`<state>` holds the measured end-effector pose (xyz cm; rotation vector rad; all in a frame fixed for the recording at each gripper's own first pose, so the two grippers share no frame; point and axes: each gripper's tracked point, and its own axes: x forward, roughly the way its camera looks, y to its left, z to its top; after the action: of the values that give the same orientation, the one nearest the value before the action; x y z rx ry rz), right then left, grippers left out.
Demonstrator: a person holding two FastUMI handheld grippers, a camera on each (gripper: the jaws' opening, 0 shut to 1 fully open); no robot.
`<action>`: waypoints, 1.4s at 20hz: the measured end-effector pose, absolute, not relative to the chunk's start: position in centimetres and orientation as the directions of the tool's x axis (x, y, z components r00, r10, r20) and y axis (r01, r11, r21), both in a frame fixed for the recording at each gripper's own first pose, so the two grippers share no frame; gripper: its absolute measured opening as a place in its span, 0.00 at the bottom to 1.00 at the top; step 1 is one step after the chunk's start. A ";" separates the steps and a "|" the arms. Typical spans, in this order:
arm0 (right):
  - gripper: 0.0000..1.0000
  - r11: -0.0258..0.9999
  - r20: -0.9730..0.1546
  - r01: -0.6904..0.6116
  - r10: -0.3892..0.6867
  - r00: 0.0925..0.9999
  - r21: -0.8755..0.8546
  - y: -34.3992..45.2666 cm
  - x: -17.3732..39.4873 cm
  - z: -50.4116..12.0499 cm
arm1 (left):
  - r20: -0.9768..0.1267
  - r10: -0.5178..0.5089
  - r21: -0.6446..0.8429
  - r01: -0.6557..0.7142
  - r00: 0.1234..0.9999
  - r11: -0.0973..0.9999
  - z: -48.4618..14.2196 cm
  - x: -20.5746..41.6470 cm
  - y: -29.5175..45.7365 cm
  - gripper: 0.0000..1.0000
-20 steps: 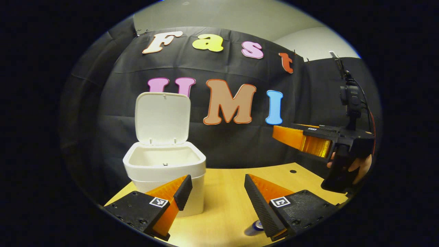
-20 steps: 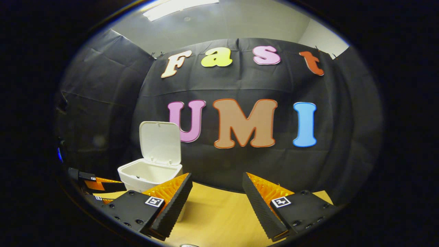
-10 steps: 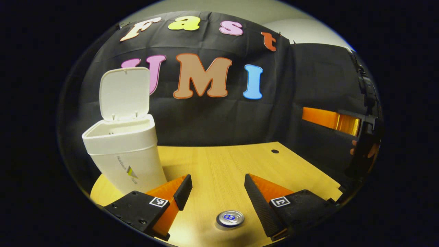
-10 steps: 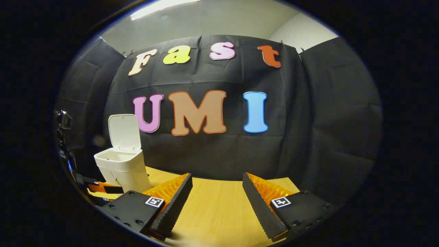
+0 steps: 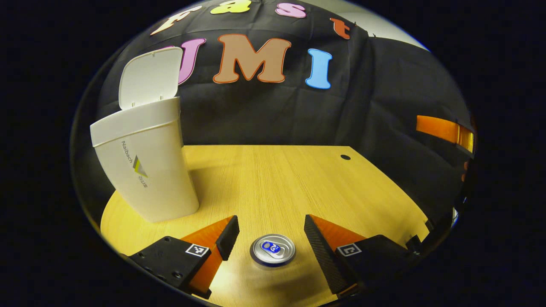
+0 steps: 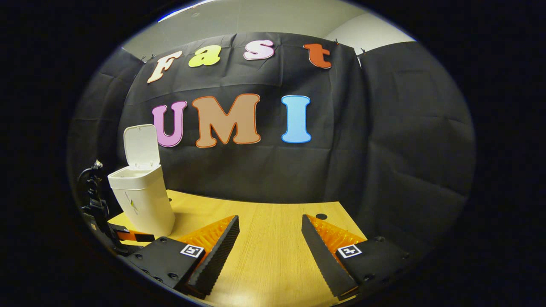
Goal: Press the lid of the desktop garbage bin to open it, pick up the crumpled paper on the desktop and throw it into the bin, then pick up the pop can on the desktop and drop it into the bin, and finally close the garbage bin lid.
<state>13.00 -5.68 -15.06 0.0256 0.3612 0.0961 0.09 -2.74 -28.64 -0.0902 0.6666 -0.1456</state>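
Desk (image 5: 277, 179) of pale wood, black cloth wall (image 6: 384, 140), bin (image 5: 145, 170) lid up, can (image 5: 272, 250) between released left tongs (image 5: 271, 232), right tongs (image 6: 269, 234) released.

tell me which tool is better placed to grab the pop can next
Left. The left tool hangs open with the upright pop can between its fingers on the table. The right tool is open over bare wood.

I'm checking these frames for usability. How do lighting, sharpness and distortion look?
Left gripper view: sharp; the pop can top glints, the bin casts a soft shadow rightward, fisheye tilts it. Right gripper view: sharp, evenly lit, the table edge curved by fisheye.
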 end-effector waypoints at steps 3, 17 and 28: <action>0.98 0.995 -0.376 -0.092 0.099 0.921 0.035 -6.2 12.4 -15.8 | -0.637 -0.156 -0.128 0.096 0.755 0.987 -30.3 -0.3 -2.8 0.93; 0.98 0.992 -0.436 -0.109 0.070 0.897 -0.065 -7.5 11.1 -17.0 | -0.678 -0.192 -0.154 0.118 0.710 0.981 -35.9 -1.6 -3.6 0.82; 0.98 0.982 -0.392 -0.187 0.162 0.906 -0.026 -3.8 12.1 -16.4 | -0.472 -0.204 -0.118 0.167 0.858 0.979 -22.8 3.9 -2.4 0.79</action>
<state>12.13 -3.79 -16.44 -0.0635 0.3990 0.1806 3.85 -2.39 -22.77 -0.0742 0.5034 -0.1951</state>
